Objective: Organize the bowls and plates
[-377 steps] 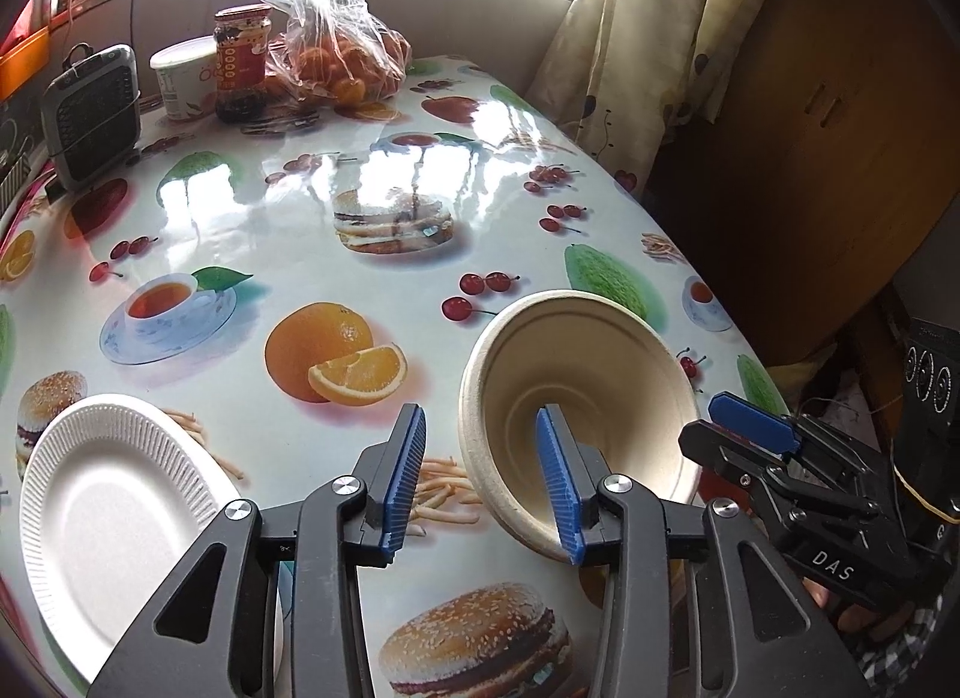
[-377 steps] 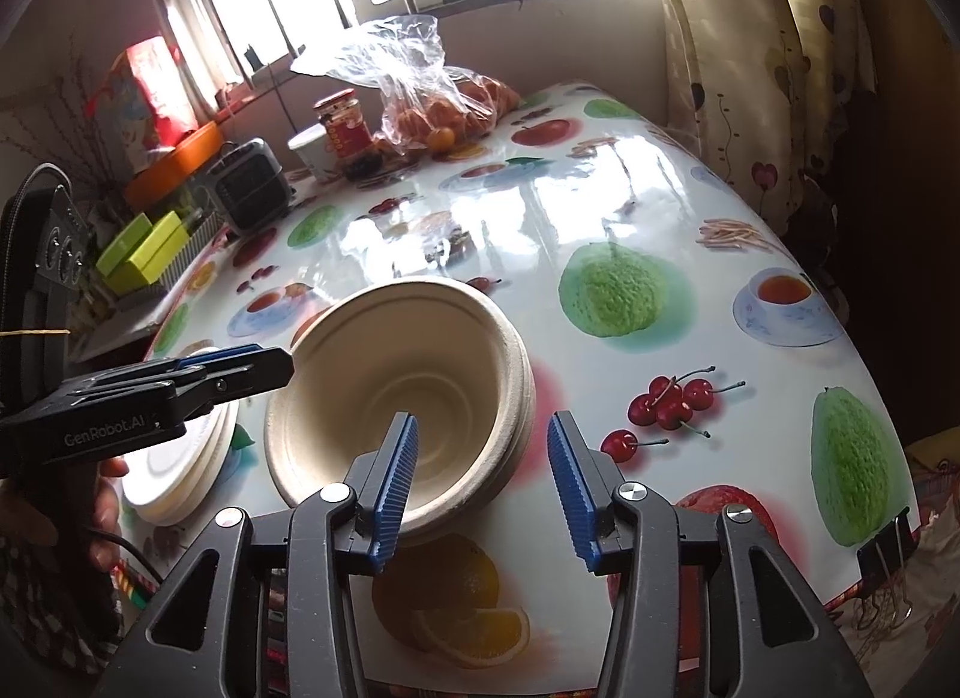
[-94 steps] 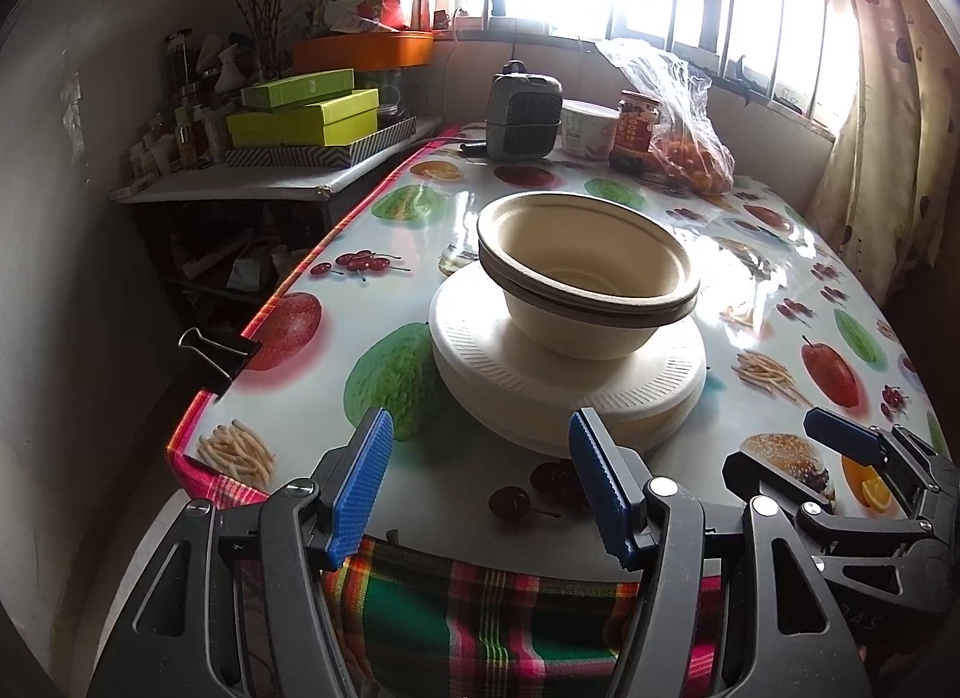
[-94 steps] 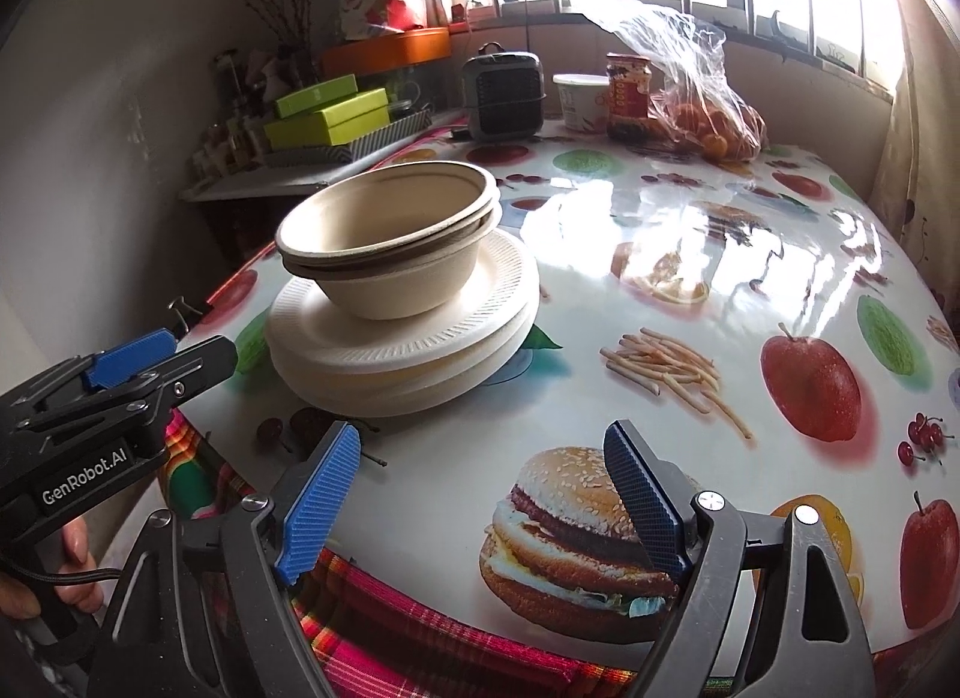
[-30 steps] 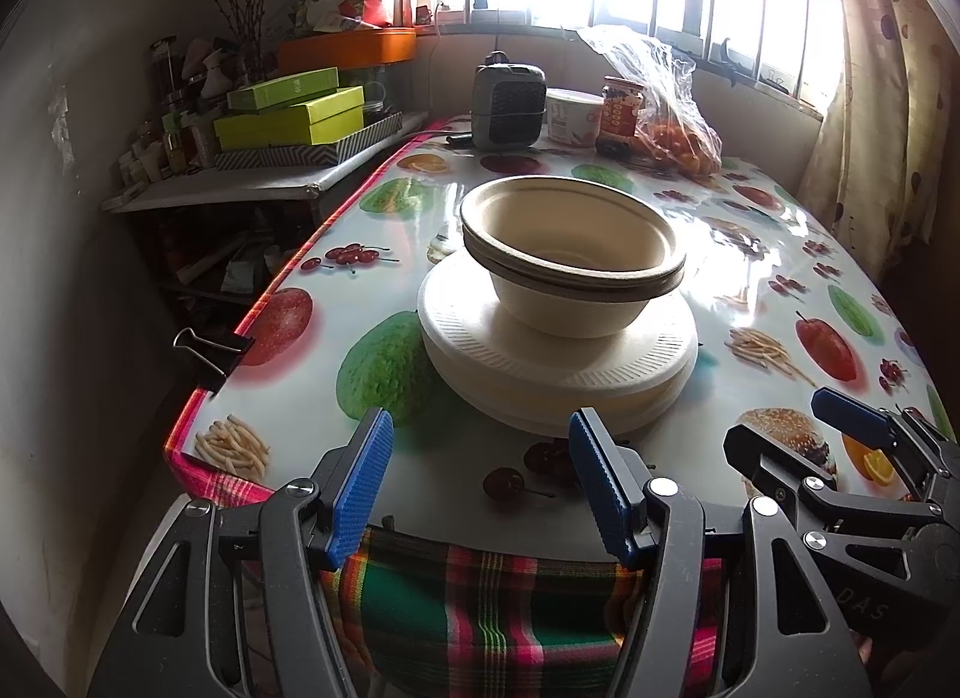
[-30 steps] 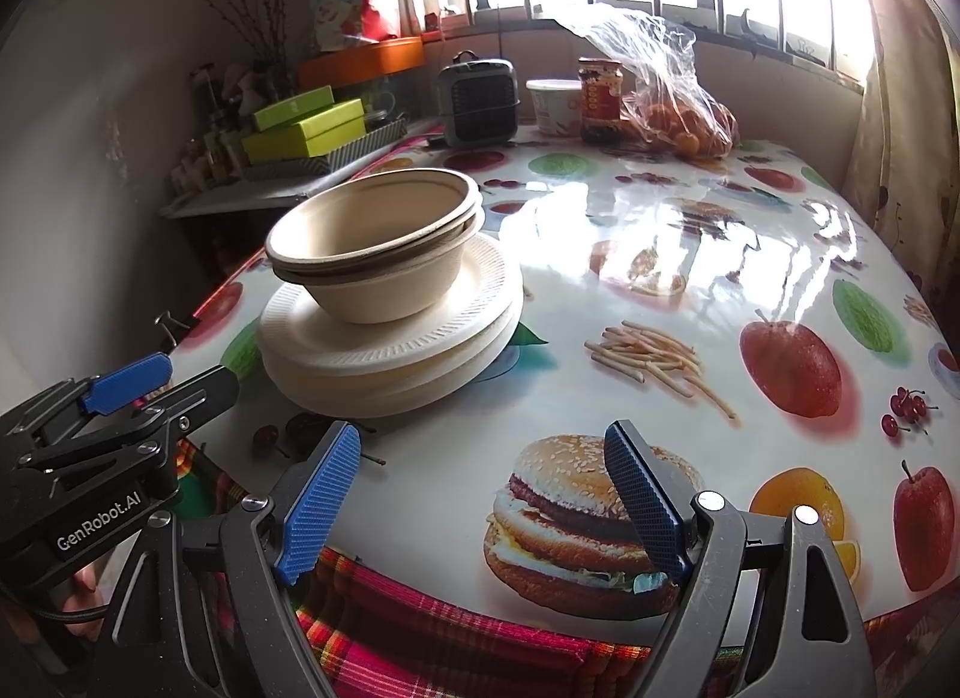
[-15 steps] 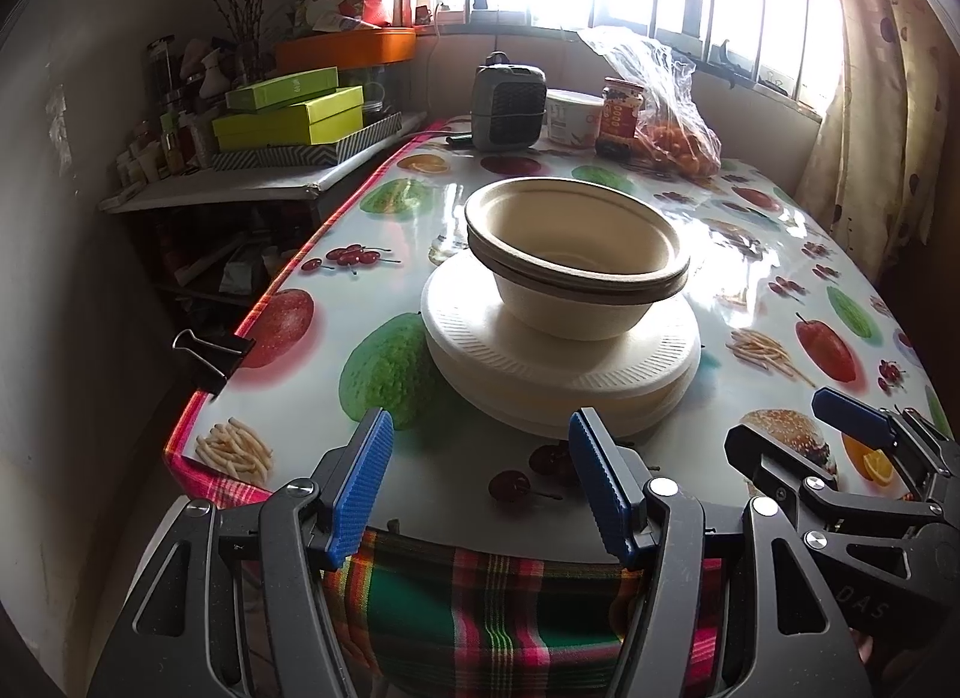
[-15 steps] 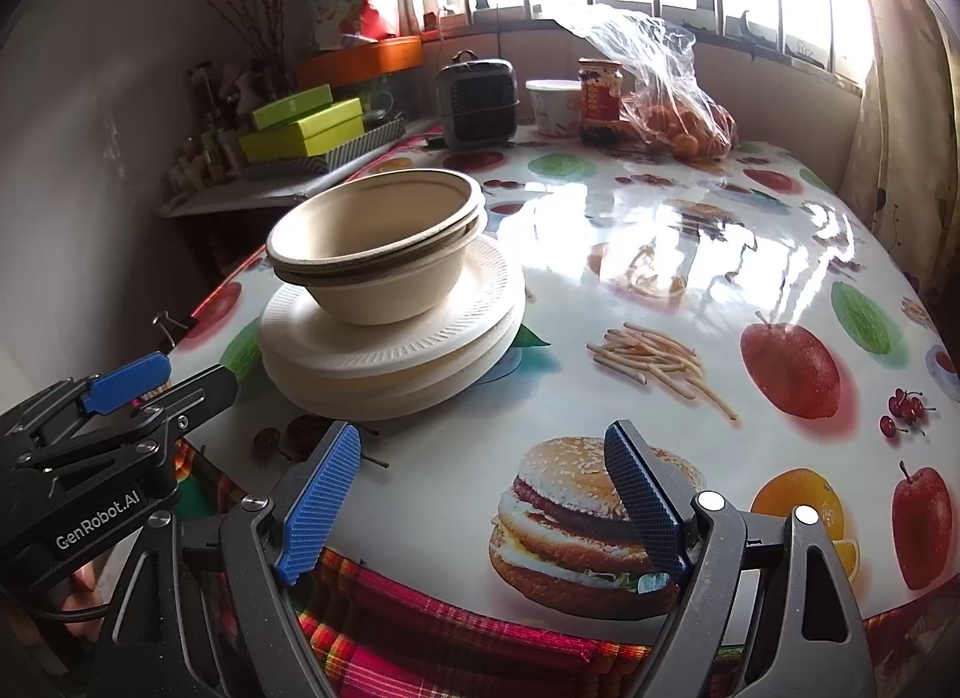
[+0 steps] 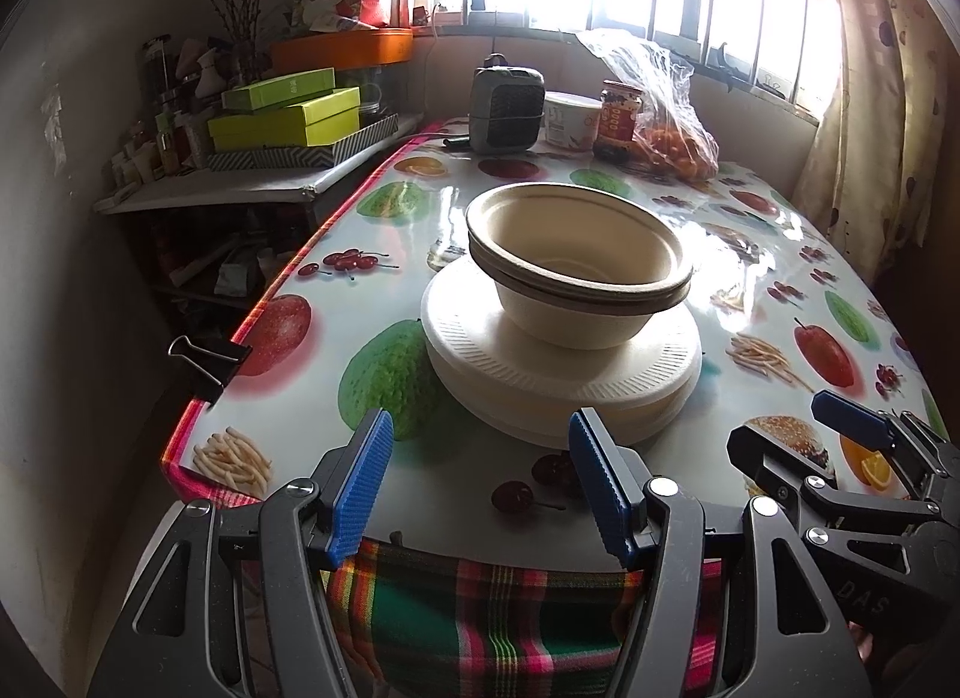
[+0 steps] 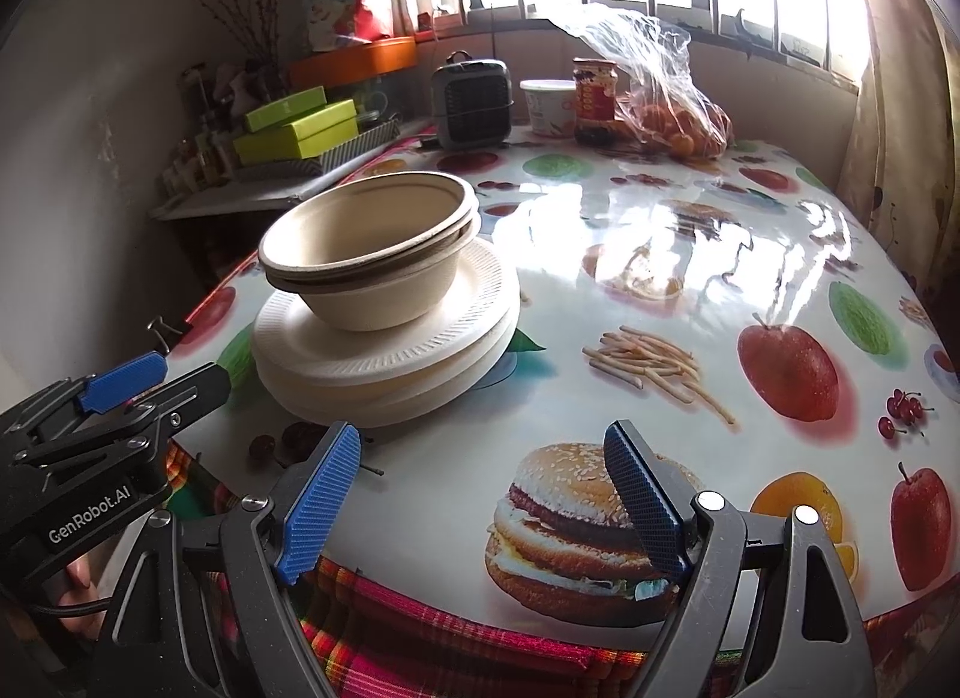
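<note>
Beige paper bowls (image 9: 576, 272), nested one inside another, sit upright on a stack of white foam plates (image 9: 561, 374), and that stack serves as the landmark on the glossy fruit-print tablecloth (image 9: 774, 290). Left of the stack, a black binder clip (image 9: 204, 359) grips the table's edge, and farther left a side shelf carries lime-green boxes (image 9: 282, 113). Just in front of the stack, at the table's near edge, the left gripper (image 9: 480, 485) hovers with its blue pads (image 9: 360, 482) spread wide and nothing between them; printed cherries lie between it and the stack. Behind the stack, near the window, stand a small grey heater (image 9: 507, 101), a white tub (image 9: 570, 119), a red-labelled jar (image 9: 618, 119) and a clear bag of oranges (image 9: 666, 122), from left to right. Right of the stack, printed fries and a red apple mark the cloth. In front of the stack and to its right, the right gripper (image 10: 483, 485) hangs over a printed burger (image 10: 576, 530), its blue pads (image 10: 642, 497) standing wide apart and empty, clear of the plates. A plaid cloth (image 10: 456, 632) shows beneath the table's near edge.
</note>
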`<state>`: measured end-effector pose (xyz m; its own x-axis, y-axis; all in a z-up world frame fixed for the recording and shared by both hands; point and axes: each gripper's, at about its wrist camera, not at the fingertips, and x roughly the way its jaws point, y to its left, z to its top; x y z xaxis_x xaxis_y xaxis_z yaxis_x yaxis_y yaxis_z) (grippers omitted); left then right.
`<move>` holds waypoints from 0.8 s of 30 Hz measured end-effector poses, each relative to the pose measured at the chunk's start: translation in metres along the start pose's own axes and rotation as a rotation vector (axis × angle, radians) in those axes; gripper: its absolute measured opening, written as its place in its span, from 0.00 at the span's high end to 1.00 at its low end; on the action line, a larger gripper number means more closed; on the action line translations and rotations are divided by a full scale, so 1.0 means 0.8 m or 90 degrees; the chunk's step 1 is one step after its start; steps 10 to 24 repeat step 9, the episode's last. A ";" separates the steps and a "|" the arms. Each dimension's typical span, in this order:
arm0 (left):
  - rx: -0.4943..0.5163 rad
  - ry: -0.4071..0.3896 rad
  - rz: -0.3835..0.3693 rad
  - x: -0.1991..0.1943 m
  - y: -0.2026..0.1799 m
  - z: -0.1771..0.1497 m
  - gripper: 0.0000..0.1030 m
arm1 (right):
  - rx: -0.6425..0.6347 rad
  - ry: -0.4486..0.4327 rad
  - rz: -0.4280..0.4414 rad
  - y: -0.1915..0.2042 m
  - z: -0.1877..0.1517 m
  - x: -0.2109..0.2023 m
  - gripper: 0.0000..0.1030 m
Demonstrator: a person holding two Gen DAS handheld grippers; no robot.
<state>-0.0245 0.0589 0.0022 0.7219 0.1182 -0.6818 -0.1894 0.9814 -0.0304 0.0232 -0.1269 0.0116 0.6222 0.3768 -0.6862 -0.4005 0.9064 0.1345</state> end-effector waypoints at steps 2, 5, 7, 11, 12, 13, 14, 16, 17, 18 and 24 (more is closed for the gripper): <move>0.000 -0.001 -0.004 0.000 0.002 0.001 0.40 | 0.003 0.000 -0.002 -0.004 0.001 -0.001 0.18; -0.003 -0.005 -0.009 -0.001 0.006 0.003 0.40 | 0.006 0.000 -0.004 -0.008 0.004 0.000 0.18; -0.004 -0.005 -0.008 0.000 0.008 0.005 0.40 | 0.008 0.000 -0.005 -0.008 0.007 0.003 0.18; -0.005 -0.004 -0.006 0.001 0.010 0.007 0.40 | 0.010 0.001 -0.006 -0.010 0.009 0.004 0.18; -0.005 -0.004 -0.006 0.001 0.010 0.007 0.40 | 0.010 0.001 -0.006 -0.010 0.009 0.004 0.18; -0.005 -0.004 -0.006 0.001 0.010 0.007 0.40 | 0.010 0.001 -0.006 -0.010 0.009 0.004 0.18; -0.005 -0.004 -0.006 0.001 0.010 0.007 0.40 | 0.010 0.001 -0.006 -0.010 0.009 0.004 0.18; -0.005 -0.004 -0.006 0.001 0.010 0.007 0.40 | 0.010 0.001 -0.006 -0.010 0.009 0.004 0.18; -0.005 -0.004 -0.006 0.001 0.010 0.007 0.40 | 0.010 0.001 -0.006 -0.010 0.009 0.004 0.18; -0.005 -0.004 -0.006 0.001 0.010 0.007 0.40 | 0.010 0.001 -0.006 -0.010 0.009 0.004 0.18; -0.005 -0.004 -0.006 0.001 0.010 0.007 0.40 | 0.010 0.001 -0.006 -0.010 0.009 0.004 0.18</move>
